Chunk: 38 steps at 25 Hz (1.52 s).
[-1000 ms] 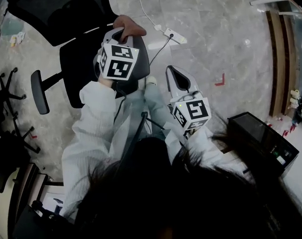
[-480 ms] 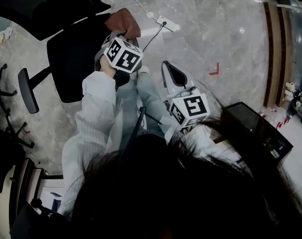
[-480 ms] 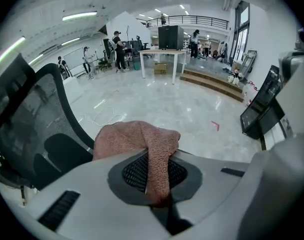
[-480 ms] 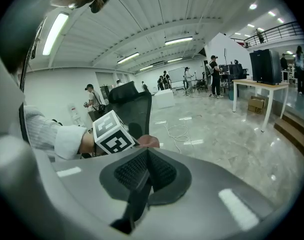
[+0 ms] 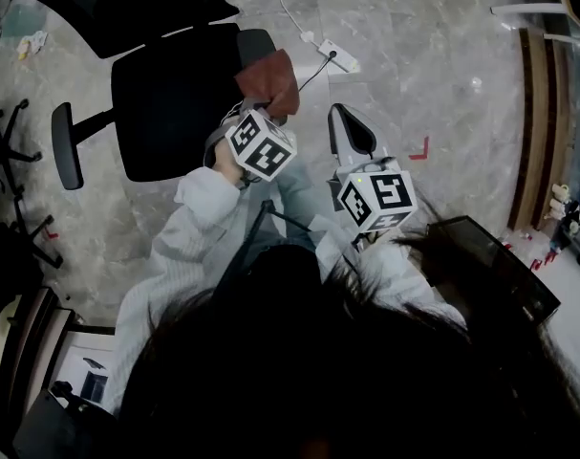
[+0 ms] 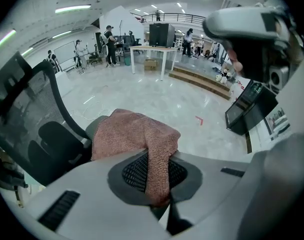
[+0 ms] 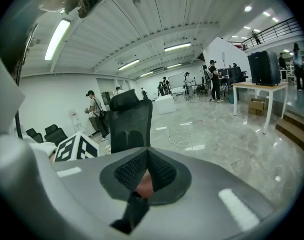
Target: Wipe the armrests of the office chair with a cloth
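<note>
Jaws of left gripper [image 6: 157, 183] clamping cloth [image 5: 273, 79], drawn back along armrest [image 5: 256, 38]

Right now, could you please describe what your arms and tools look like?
The left tool and right tool are light grey shells with black textured linings, each carrying a white cube of black square markers. Both sleeves are pale and ribbed.

We find open marble floor [image 5: 433, 55] right of the office chair [image 5: 170, 103], power strip [image 5: 332, 57] and cable [image 5: 311, 73] just beyond the near armrest [image 5: 256, 38], backrest [image 5: 127, 8] walling the far side, spare chair bases [image 5: 12, 175] crowding our left, black box [image 5: 490, 266] near our right claw [image 5: 340, 113].
</note>
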{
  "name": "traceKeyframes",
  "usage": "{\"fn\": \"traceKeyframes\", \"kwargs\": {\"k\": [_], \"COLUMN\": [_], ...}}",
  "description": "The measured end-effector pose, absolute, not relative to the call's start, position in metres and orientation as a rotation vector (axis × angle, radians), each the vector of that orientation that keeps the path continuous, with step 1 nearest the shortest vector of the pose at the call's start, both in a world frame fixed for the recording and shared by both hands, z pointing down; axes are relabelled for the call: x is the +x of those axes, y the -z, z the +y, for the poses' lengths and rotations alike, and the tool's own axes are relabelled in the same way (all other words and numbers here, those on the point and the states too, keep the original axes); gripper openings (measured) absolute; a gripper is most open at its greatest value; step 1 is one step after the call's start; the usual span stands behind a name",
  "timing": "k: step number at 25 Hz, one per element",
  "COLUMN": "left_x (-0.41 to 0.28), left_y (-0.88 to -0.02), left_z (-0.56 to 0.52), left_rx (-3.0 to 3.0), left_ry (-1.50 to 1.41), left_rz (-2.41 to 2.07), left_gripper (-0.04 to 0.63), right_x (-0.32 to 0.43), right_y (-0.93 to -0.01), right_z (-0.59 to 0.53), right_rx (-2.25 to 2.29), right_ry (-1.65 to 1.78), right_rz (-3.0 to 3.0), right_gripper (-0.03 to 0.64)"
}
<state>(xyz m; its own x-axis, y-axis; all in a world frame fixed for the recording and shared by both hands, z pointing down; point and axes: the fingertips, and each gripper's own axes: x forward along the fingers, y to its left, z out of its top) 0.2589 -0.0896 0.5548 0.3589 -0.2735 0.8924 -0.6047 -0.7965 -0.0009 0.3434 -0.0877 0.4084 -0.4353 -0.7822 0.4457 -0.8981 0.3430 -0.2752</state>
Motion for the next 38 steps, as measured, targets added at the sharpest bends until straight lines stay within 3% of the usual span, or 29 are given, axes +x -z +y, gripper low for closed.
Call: {"fn": "traceKeyframes", "kwargs": {"k": [13, 31, 38], "left_x": [0.252, 0.214, 0.224], "left_y": [-0.573, -0.59, -0.604], "left_z": [-0.047, -0.252, -0.242], "left_rx": [2.265, 2.165, 2.157], "left_ry": [-1.428, -1.329, -1.389], "left_rz": [-0.695, -1.039, -0.975], "left_gripper": [0.025, 0.025, 0.025], "right_x": [0.339, 0.338, 0.343], "right_y": [-0.418, -0.47, -0.47], "right_z": [-0.099, -0.084, -0.087], "right_rx": [1.51, 1.445, 1.462], "right_ry": [-0.729, -0.877, -0.886], "right_rz": [-2.398, -2.287, -2.276], "right_gripper": [0.001, 0.0, 0.0]}}
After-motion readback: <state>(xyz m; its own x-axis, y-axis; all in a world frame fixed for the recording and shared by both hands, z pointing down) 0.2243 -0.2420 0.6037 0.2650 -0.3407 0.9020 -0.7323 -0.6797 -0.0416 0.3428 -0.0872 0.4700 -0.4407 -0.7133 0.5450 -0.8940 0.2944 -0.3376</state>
